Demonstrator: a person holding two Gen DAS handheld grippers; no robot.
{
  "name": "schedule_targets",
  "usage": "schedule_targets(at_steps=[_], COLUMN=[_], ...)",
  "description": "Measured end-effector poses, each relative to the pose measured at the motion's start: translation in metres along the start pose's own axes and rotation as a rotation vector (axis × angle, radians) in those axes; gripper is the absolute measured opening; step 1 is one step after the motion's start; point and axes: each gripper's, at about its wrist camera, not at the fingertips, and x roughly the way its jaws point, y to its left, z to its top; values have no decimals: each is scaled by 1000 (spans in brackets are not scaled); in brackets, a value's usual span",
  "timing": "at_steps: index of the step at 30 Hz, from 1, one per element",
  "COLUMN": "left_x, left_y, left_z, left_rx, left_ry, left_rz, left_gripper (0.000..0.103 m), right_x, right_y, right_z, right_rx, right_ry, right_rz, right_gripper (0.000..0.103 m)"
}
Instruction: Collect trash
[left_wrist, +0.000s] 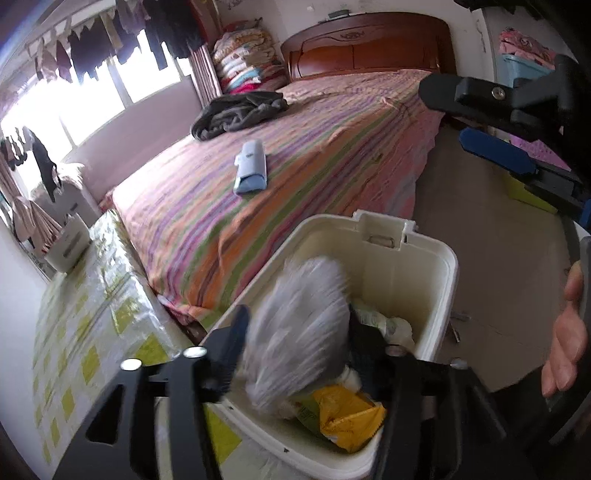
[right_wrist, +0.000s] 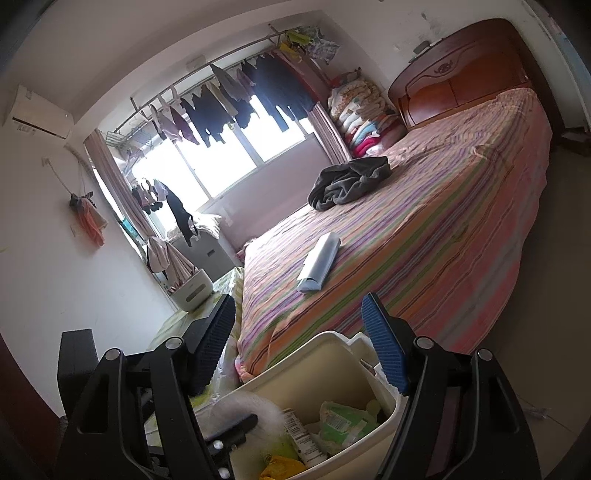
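Now your left gripper (left_wrist: 299, 354) stands open above the cream bin (left_wrist: 436, 273), a blurred white crumpled wad (left_wrist: 299, 332) loose between its fingers, over the bin's trash. Your right gripper (right_wrist: 299, 347) is open, empty, just beside the bin. Beyond the bin, a blue-grey case (left_wrist: 251, 170) lies on the bed (left_wrist: 332, 122).

There is one bed (right_wrist: 424, 221) with one wooden headboard (right_wrist: 461, 77). On the bed lie two things: one dark garment (right_wrist: 349, 181) and one long pale blue pack (right_wrist: 319, 262). One cream bin (left_wrist: 417, 266) stands at the foot of the bed. In the bin I count one blurred white bag (left_wrist: 299, 328), one yellow wrapper (left_wrist: 347, 413) and one green packet (right_wrist: 343, 421). One air conditioner (right_wrist: 37, 114) hangs on the wall.
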Motion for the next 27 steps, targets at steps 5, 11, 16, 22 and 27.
schedule_targets(at_steps=[5, 11, 16, 22, 27], left_x=[-4, -17, -42, -88, -124], left_y=[1, 13, 30, 55, 76], left_z=[4, -4, -16, -43, -70], left_rx=[1, -23, -56, -128, -226], left_ry=[-42, -74, -99, -121, -118], left_rz=[33, 120, 199, 278, 336], left_gripper=[80, 82, 82, 82, 82], right_x=[-7, -10, -15, -40, -73], right_y=[-3, -3, 11, 54, 97], right_z=[3, 3, -1, -30, -51], right_rx=[7, 21, -39, -168, -253], right_ry=[-20, -33, -36, 19, 55], right_rz=[-9, -17, -51, -106, -148], right_gripper=[70, 70, 78, 86, 93])
